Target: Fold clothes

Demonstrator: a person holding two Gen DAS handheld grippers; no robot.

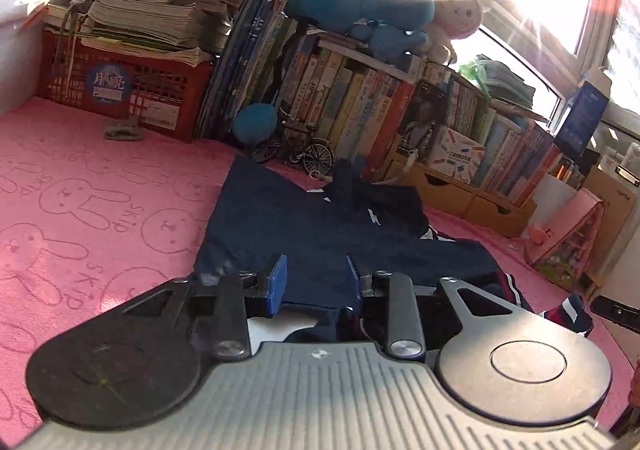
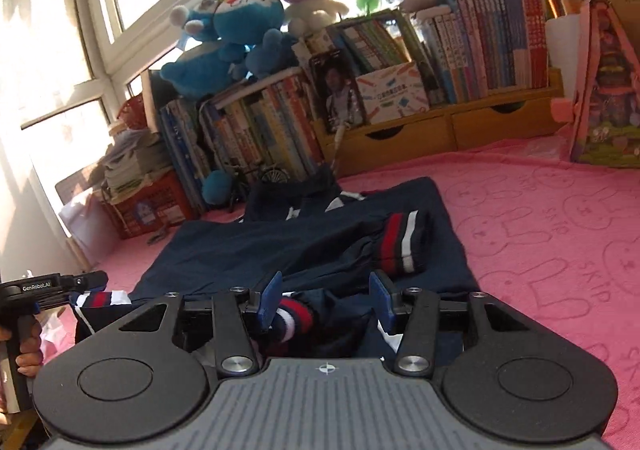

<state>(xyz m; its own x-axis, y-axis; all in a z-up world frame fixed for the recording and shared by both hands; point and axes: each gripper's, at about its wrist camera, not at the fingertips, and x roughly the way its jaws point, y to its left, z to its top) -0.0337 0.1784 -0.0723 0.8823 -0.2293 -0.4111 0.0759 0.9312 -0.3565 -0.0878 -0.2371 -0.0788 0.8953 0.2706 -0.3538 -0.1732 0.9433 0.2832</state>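
Navy jacket (image 2: 304,246) flat on pink bunny-print towel (image 2: 560,250), striped cuff (image 2: 402,246) folded across. Left claw (image 1: 316,282) spread, empty; right claw (image 2: 326,300) spread, empty.

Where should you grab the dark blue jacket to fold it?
Probably by the striped cuff of the sleeve lying across the jacket. It is thick and bunched, standing up off the flat cloth, so the jaws can close around it. Come from the near side, over the pink blanket, where the right gripper already points at it.
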